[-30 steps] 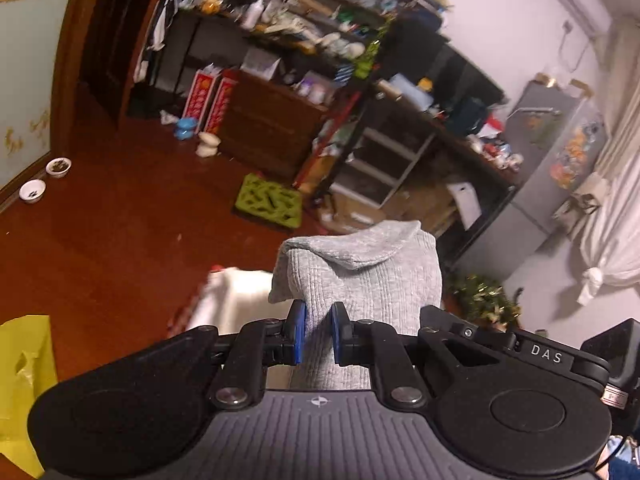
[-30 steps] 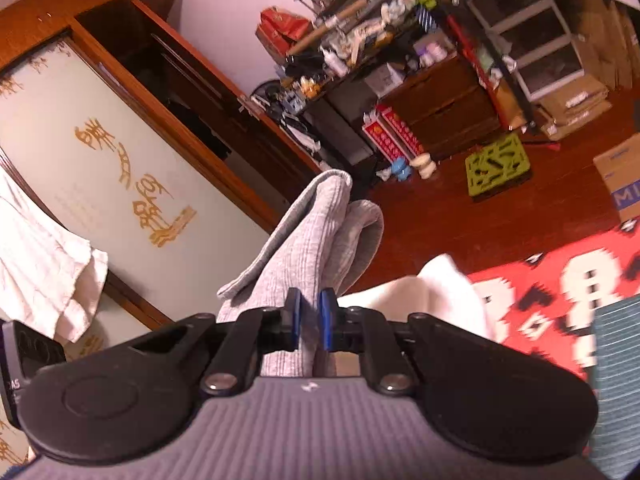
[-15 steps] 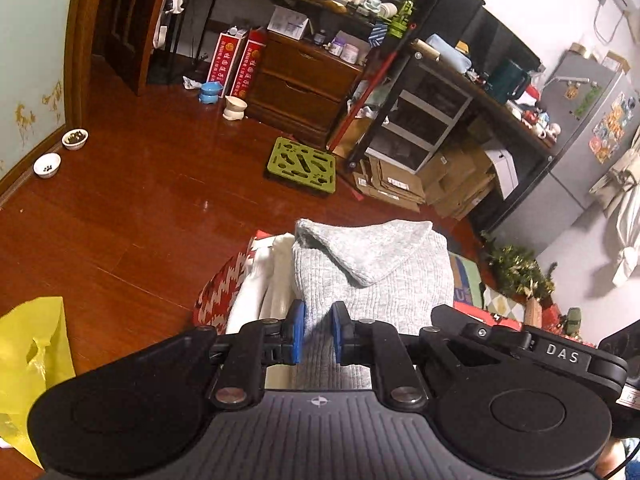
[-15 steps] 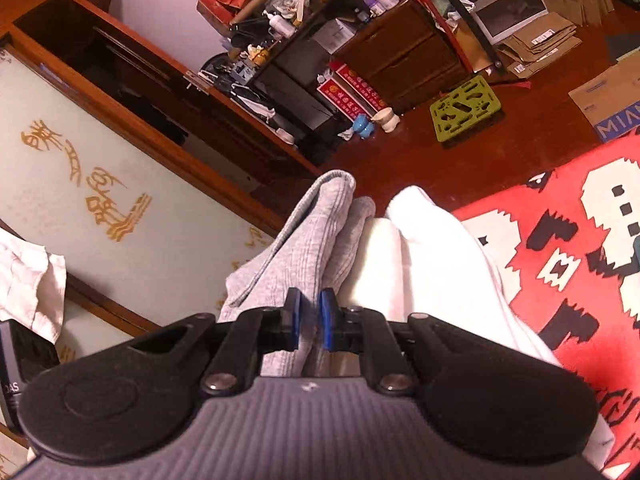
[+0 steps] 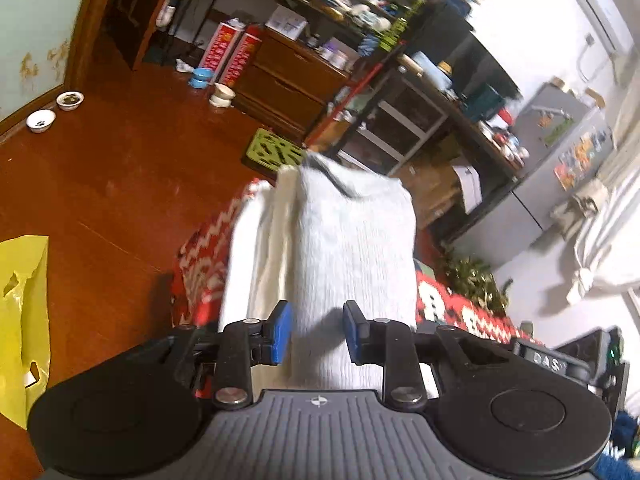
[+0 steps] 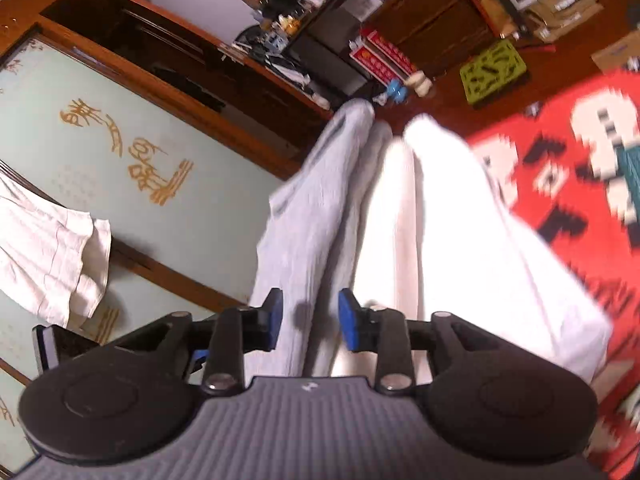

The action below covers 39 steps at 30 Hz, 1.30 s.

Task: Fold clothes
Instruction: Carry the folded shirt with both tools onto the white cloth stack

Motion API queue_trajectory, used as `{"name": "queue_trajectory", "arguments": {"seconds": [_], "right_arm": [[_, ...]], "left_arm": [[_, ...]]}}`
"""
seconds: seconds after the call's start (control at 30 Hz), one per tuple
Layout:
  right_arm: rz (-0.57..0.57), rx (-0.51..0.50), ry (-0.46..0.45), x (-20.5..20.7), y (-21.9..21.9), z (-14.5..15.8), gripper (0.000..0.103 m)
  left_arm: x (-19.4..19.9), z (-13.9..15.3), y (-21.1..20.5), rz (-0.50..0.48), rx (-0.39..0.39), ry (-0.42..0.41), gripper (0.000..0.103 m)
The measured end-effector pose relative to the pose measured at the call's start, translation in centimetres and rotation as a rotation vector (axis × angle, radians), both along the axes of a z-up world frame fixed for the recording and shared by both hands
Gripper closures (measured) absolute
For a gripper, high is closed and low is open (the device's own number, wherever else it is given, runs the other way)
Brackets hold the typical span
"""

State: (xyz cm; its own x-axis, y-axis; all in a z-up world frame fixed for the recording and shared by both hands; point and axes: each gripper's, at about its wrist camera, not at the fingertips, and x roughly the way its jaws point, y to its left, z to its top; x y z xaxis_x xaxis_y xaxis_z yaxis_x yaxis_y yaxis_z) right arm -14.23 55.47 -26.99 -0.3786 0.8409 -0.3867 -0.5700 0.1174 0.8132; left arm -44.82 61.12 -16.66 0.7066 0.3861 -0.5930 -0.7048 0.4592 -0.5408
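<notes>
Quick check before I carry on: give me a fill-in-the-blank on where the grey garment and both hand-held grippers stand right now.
1. The grey garment lies on a folded ____ garment.
2. Both garments rest on a ____ patterned blanket.
3. The left hand-held gripper has ____ pads.
4. The right hand-held gripper is opening, with the ____ garment between its jaws.

Missing words: white; red; blue; grey

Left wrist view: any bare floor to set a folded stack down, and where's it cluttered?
Bare wooden floor runs between the yellow bag, the two pet bowls and the red patterned rug. Crowded: the rug's near end under the grey garment and white cloth, and the floor by the dresser and shelves.
</notes>
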Motion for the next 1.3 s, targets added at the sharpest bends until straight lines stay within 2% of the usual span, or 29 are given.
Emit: {"name": "queue_trajectory", "arguments": {"seconds": [0.17, 0.27, 0.3, 0.33, 0.47, 0.57, 0.63, 0.67, 0.73, 0.9, 0.93, 0.97, 1.0, 1.1, 1.2, 1.3], "right_arm": [[0.012, -0.021, 0.021, -1.6, -0.9, -1.2, 0.068], [0.005, -0.05, 0.037, -2.3, -1.1, -1.9, 0.07], [0.01, -0.046, 0.036, -2.6, -1.1, -1.9, 0.076], [0.013, -0.047, 0.02, -3.0, -1.2, -1.8, 0.09], [0.015, -0.04, -0.014, -4.1, -1.9, -0.8, 0.092], [0.039, -0.022, -0.072, -4.4, -2.7, 0.2, 0.092], [0.061, -0.031, -0.085, -4.5, -2.8, -0.1, 0.089], [0.071, -0.035, -0.089, -4.4, -2.8, -0.4, 0.086], [0.068, -0.029, -0.082, -3.8, -3.2, -0.6, 0.082], [0.013, 0.048, -0.138, -0.5, -3.3, 1.9, 0.08], [-0.004, 0.059, -0.146, 0.5, -2.7, 2.7, 0.08], [-0.014, 0.07, -0.163, 1.1, -1.9, 3.4, 0.08], [-0.023, 0.081, -0.183, 1.6, -0.9, 4.2, 0.081], [-0.038, 0.08, -0.259, 2.8, 2.3, 6.3, 0.096], [-0.029, 0.086, -0.301, 2.6, 4.9, 7.0, 0.096], [-0.014, 0.054, -0.362, 2.2, 7.0, 6.5, 0.097]], "left_arm": [[-0.4, -1.3, -0.2, 0.004, -0.035, -0.036, 0.077], [-0.7, -1.3, -0.2, 0.008, -0.033, -0.059, 0.086], [-0.7, -1.3, -0.4, 0.009, -0.026, -0.06, 0.089], [-0.8, -1.1, -0.6, 0.012, -0.022, -0.062, 0.089], [-1.1, -0.3, -1.4, 0.016, -0.025, -0.074, 0.09], [-1.1, -0.7, -1.5, 0.009, -0.029, -0.047, 0.09], [-1.4, -0.8, -1.3, 0.018, -0.034, -0.05, 0.083], [-1.7, -0.8, -1.1, 0.025, -0.035, -0.058, 0.076], [-2.2, -0.7, -0.8, 0.039, -0.037, -0.074, 0.076], [-2.5, 2.1, 0.8, 0.082, 0.077, -0.082, 0.074], [-1.9, 2.6, 1.5, 0.08, 0.095, -0.097, 0.078], [-1.1, 3.0, 2.1, 0.067, 0.111, -0.109, 0.086], [-0.3, 3.4, 2.7, 0.055, 0.127, -0.121, 0.103], [2.8, 3.8, 4.8, 0.014, 0.128, -0.135, 0.103], [5.8, 3.2, 6.2, -0.025, 0.129, -0.091, 0.103], [7.6, 1.5, 6.8, -0.026, 0.129, 0.012, 0.103]]}}
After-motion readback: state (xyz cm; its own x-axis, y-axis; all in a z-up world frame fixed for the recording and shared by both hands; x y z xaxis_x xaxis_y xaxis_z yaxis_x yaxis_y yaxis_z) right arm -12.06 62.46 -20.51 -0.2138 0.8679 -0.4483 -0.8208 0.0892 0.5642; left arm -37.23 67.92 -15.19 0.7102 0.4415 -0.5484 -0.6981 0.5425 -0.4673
